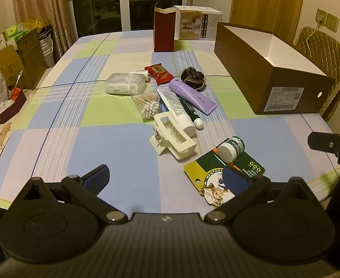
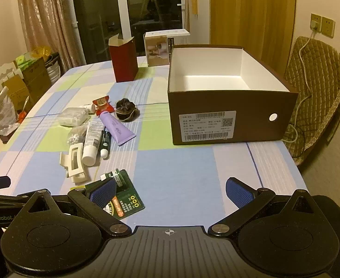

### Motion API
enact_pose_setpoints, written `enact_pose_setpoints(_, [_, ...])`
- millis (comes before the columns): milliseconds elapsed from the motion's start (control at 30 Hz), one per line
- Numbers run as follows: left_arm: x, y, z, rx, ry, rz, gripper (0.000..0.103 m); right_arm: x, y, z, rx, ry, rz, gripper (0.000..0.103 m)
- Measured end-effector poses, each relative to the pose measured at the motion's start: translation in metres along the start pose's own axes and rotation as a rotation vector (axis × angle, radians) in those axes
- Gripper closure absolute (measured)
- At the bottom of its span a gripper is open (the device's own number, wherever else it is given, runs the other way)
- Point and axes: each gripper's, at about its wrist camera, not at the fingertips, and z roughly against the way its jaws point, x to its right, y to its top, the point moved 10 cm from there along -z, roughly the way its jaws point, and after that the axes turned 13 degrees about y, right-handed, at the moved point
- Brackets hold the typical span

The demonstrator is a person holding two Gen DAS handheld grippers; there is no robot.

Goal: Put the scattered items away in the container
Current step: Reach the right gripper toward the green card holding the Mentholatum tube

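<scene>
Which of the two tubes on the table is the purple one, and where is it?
The purple tube, flat crimped end toward the brown box; the other tube is white with a white cap.

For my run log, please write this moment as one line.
left gripper: open, empty | right gripper: open, empty | brown box: empty | items: scattered on table

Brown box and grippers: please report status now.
Left gripper open, right gripper open, both empty. Brown box empty. Items, including hair claw, on tablecloth. Path unobstructed.
</scene>
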Motion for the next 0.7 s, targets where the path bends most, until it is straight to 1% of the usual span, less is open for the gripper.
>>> enact_pose_setpoints(700, [0.0006, -0.0035, -0.0011, -0.007, 0.0, -0.008, 0.001, 0.0016, -0.0016, -0.0011, -0.005, -0.003, -0.007, 0.0])
